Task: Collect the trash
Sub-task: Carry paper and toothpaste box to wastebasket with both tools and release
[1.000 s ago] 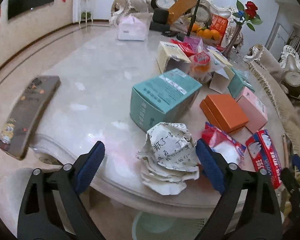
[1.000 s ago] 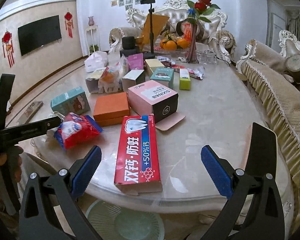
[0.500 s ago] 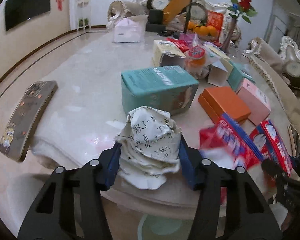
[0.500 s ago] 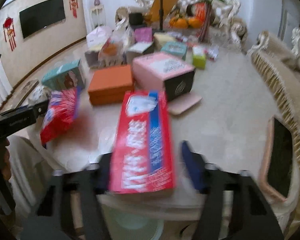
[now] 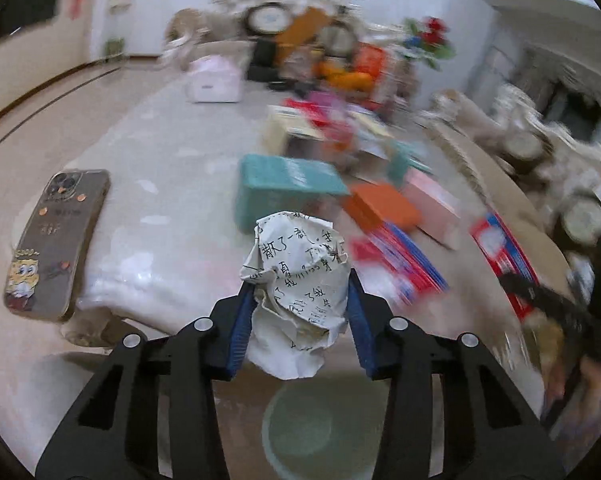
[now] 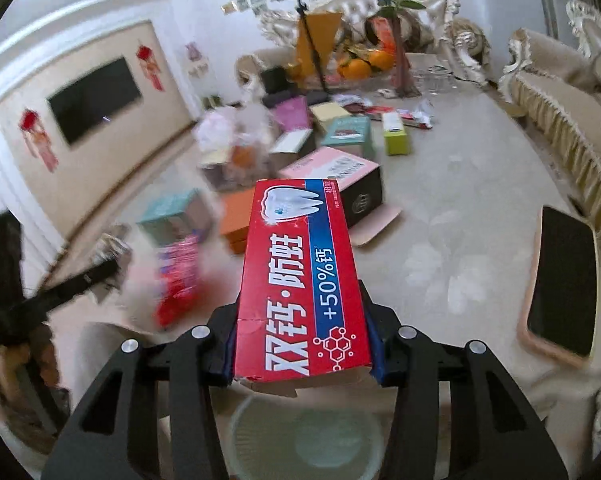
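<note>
A crumpled ball of white paper with handwriting (image 5: 300,276) sits between the blue pads of my left gripper (image 5: 300,308), lifted off the table's near edge; the jaws are closing on it and the pads press its sides. In the right wrist view my right gripper (image 6: 300,320) is shut on the near end of a red and blue toothpaste box (image 6: 300,260), held tilted above the table. The same box (image 5: 504,256) shows blurred at the right of the left wrist view. A pale green bin (image 5: 312,424) stands on the floor below both grippers (image 6: 304,436).
The marble table (image 5: 160,208) carries a teal box (image 5: 284,188), an orange box (image 5: 380,204), a pink box (image 6: 332,168), a red snack bag (image 5: 396,260) and several more boxes behind. A phone in a cartoon case (image 5: 52,240) lies left, another phone (image 6: 560,284) right.
Both grippers closed, the left on the paper ball and the right on the toothpaste box. Both things have come up off the table and nearer the edge.
</note>
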`<state>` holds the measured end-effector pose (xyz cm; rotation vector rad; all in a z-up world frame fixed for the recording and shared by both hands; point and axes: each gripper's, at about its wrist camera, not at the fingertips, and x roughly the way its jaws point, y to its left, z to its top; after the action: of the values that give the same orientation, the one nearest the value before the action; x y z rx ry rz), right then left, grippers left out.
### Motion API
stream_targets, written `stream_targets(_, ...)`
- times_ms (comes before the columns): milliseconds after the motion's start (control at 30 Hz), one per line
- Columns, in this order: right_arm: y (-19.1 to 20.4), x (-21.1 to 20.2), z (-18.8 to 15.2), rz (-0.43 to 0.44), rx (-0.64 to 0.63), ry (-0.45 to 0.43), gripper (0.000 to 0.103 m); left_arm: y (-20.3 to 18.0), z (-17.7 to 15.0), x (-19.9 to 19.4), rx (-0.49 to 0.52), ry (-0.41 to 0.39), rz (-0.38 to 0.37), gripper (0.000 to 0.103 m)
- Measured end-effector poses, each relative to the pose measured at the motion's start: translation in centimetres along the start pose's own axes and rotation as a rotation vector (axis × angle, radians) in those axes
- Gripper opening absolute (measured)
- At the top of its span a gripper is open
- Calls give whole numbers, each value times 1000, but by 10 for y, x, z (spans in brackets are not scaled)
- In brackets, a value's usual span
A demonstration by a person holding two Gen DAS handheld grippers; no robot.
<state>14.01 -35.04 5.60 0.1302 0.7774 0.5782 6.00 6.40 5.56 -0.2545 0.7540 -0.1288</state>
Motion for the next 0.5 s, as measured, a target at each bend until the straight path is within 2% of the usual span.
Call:
stream_targets(67, 9, -17, -22, 49, 6, 28, 46, -14, -17, -16, 87, 24, -43, 43)
stream_targets(133, 17, -26, -52, 90, 19, 89, 46, -30, -45, -22, 182, 90, -86, 43)
stream_targets(167, 18, -27, -63, 96, 22, 119, 46, -34, -54, -18, 200, 123, -105, 43)
stream_targets(233, 19, -16, -92, 58, 31, 205, 46, -45, -80, 3, 241, 220, -132, 43)
stream_targets(300, 11, 8, -118, 20, 78, 308, 46, -56, -104, 41, 270, 342, -145, 43)
stream_targets(400, 3, 37, -138, -39, 94, 394, 46, -71, -132, 88, 325, 476, -162, 43)
stream_targets(500, -1, 62, -147, -76, 79, 448, 46, -78, -149, 121, 386, 564, -156, 44)
